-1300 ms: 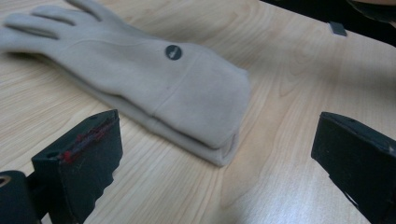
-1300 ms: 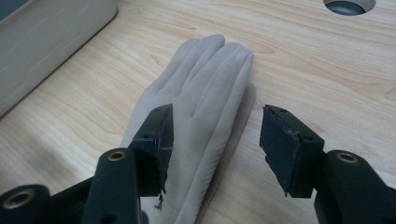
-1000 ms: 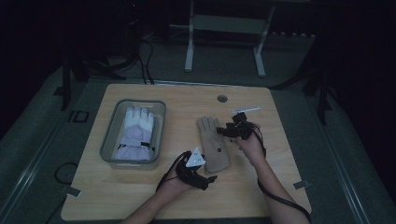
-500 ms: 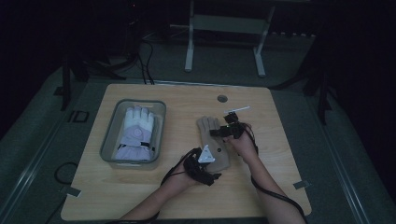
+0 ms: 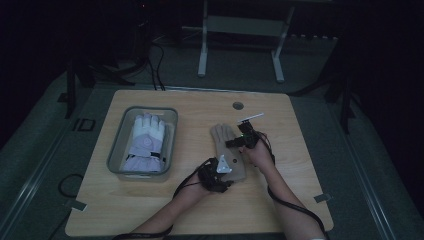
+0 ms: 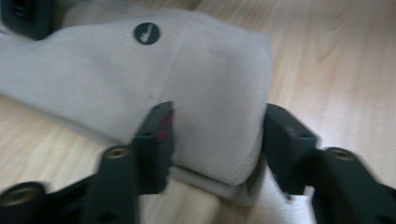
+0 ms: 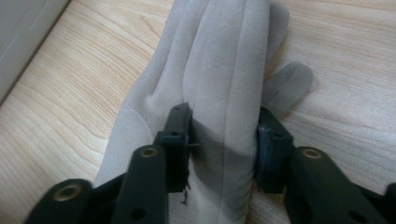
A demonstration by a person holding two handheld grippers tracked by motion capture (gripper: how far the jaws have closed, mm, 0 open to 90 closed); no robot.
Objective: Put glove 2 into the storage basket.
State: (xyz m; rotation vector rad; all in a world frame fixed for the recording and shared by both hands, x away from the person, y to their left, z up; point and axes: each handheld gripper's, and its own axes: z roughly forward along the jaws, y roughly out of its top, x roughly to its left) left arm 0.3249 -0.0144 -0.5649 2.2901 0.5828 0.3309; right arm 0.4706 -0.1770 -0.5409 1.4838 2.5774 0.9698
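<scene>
Both grippers' jaws have just closed, pinching folds of the limp beige suede glove (image 5: 227,150).

Bare wood lies open along the light wooden table (image 5: 300,200) at its near and right edges. The clear plastic bin (image 5: 116,150), seemingly well left, blocks that side.
</scene>
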